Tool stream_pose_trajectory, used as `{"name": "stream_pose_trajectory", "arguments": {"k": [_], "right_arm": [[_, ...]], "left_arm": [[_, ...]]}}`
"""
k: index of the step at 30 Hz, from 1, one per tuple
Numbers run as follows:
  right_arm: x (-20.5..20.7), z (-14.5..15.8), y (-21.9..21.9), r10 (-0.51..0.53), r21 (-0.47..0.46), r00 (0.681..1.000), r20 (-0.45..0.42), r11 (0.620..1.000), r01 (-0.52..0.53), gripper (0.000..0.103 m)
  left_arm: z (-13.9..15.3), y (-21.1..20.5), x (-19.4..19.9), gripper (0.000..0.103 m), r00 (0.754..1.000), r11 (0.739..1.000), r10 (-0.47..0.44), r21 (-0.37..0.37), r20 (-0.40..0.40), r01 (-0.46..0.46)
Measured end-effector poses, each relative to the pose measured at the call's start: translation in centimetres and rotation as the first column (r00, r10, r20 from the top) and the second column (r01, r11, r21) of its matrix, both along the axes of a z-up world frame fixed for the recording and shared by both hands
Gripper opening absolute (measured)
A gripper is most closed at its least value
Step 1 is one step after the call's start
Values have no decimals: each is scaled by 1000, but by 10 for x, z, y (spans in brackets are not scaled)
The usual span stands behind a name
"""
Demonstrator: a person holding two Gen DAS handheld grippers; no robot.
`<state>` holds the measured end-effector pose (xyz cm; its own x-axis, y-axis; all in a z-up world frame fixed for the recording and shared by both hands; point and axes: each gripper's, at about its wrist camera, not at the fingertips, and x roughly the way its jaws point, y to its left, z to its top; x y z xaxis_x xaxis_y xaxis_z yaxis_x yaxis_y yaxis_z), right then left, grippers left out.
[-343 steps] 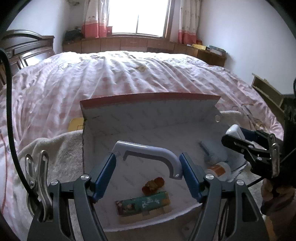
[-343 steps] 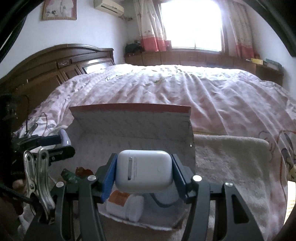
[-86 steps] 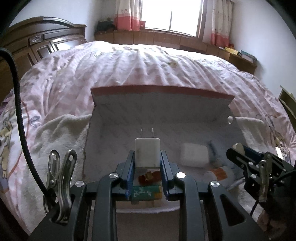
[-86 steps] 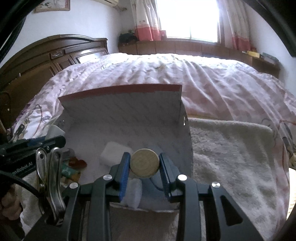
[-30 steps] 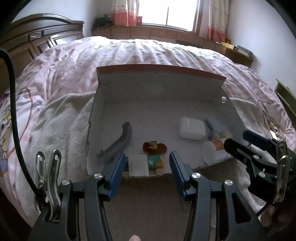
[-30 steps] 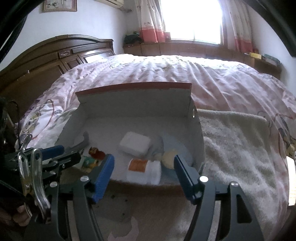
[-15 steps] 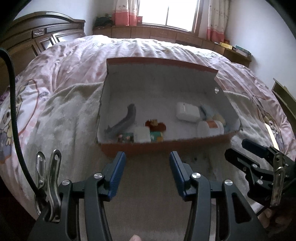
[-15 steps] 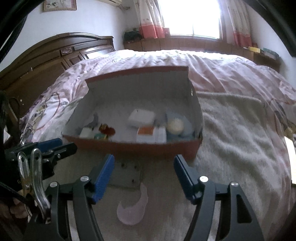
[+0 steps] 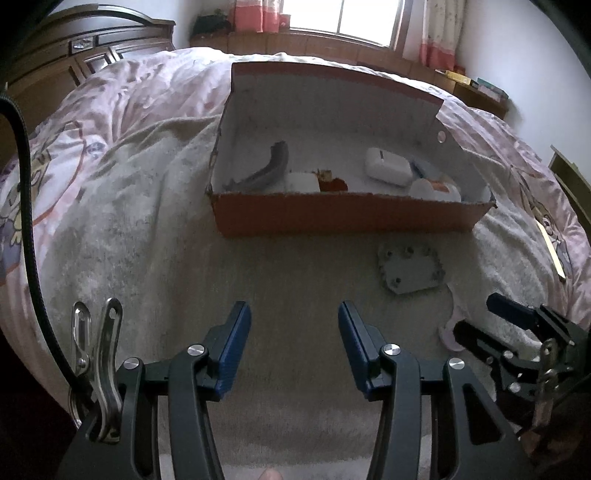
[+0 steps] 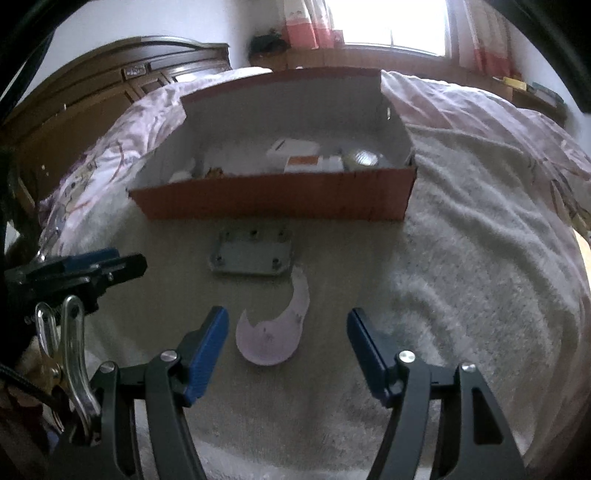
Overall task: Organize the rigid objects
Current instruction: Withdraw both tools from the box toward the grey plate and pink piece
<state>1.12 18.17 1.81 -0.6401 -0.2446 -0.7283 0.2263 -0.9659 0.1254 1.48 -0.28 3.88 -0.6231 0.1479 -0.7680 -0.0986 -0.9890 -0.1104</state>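
Note:
An open red cardboard box (image 9: 347, 218) (image 10: 273, 199) stands on a beige towel on the bed. Inside lie a grey curved handle (image 9: 266, 168), a white charger block (image 9: 301, 182), a small red toy (image 9: 332, 181), a white earbud case (image 9: 388, 168) and a white bottle with an orange label (image 9: 436, 190) (image 10: 314, 162). In front of the box lie a grey plate with holes (image 9: 410, 271) (image 10: 253, 254) and a pale pink crescent piece (image 10: 275, 336). My left gripper (image 9: 293, 332) is open and empty, well short of the box. My right gripper (image 10: 286, 339) is open and empty, its fingers either side of the crescent.
The beige towel (image 10: 461, 277) covers the near part of the bed over a pink quilt (image 9: 140, 88). A dark wooden headboard (image 10: 92, 96) stands at the left. A window with curtains (image 9: 347, 18) is at the back.
Both grippers have let go of their objects into the box and pulled back and down. The box now shows its red front wall, and the grey plate and pink crescent have come into view.

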Motion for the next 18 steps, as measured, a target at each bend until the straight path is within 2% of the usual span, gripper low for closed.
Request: {"name": "stream_pose_trajectory", "arguments": {"k": [7,15,18], "right_arm": [[1,-11,-8,23,21,1000,4,1000,-24,70],[7,-19,-30,39,163,998,-54,986,-30,72],[9,-19,-29,36,157,997,-66,987,-25,72]], "left_arm": [[-10,-1,1,50,1000,1000,12,-13,20,-12],[-24,2,5,50,1000,1000,6,-2,17,-6],[-25,2,5,50,1000,1000,2,6,6,-2]]}}
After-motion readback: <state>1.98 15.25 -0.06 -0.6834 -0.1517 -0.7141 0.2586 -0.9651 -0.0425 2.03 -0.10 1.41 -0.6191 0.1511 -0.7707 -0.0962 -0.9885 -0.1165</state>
